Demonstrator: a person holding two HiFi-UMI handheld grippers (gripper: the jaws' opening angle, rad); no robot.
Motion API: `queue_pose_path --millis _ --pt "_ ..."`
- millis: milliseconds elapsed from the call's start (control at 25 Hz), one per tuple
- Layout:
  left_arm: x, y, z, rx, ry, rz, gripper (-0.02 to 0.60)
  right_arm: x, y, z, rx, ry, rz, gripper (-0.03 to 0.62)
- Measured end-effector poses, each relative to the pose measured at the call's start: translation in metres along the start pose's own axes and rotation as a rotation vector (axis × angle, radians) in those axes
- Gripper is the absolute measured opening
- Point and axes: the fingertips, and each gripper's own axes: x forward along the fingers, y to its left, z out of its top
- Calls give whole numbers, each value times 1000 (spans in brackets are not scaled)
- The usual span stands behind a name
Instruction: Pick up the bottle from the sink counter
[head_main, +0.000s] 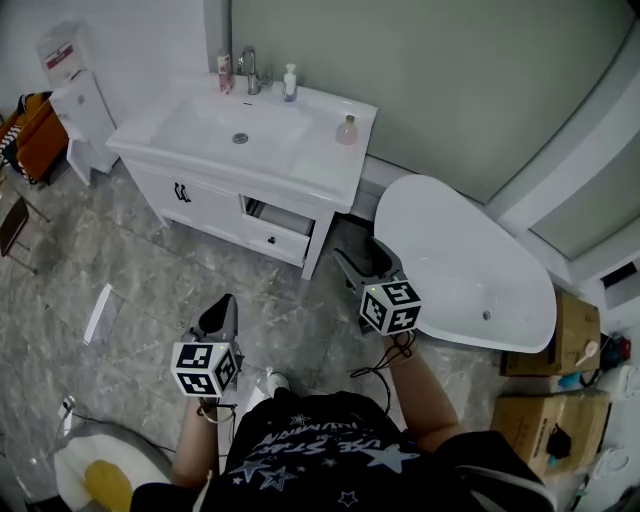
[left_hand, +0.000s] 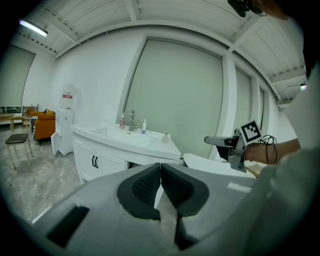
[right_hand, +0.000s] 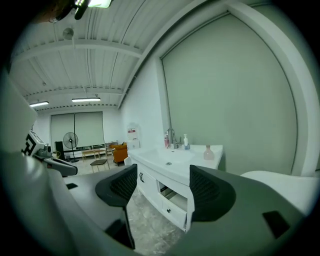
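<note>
A white sink counter (head_main: 330, 175) stands across the floor from me. On it are a small pink round bottle (head_main: 347, 130) at the right back corner, a white pump bottle (head_main: 289, 82) and a red-labelled bottle (head_main: 224, 72) on either side of the faucet (head_main: 248, 70). The pink bottle (right_hand: 208, 153) also shows in the right gripper view, as does the pump bottle (right_hand: 185, 142). Both grippers are held low, well short of the counter. My left gripper (head_main: 226, 305) is shut and empty, its pads (left_hand: 150, 182) touching. My right gripper (head_main: 345, 262) is open with nothing between its pads (right_hand: 122, 184).
A white bathtub (head_main: 470, 260) lies right of the counter. One counter drawer (head_main: 280, 228) stands pulled open. Cardboard boxes (head_main: 575, 330) sit at the far right. A water dispenser (head_main: 75, 105) and an orange sofa (head_main: 35, 135) are at the left. Marble floor (head_main: 120, 260) separates me from the counter.
</note>
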Motion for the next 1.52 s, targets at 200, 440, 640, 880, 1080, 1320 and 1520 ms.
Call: queue_pose_path --millis 200,440,640,880,1080,1320,1520 --pt "15 37 1 3 21 -18 20 32 -2 1 19 12 -52 345" --pt "33 59 11 -9 17 -26 20 55 -17 4 20 33 -101 353" --pt "51 75 23 -14 4 -9 20 89 -38 10 19 30 -117 353" --pt "92 108 38 -20 11 37 20 154 -82 27 -17 24 -127 353" --pt "152 127 69 -12 13 62 20 214 -136 40 -3 30 -153 353" --pt "243 138 110 -6 31 68 20 285 -194 48 10 75 -159 352" --pt "314 137 142 15 48 57 20 331 -239 47 7 117 -157 351"
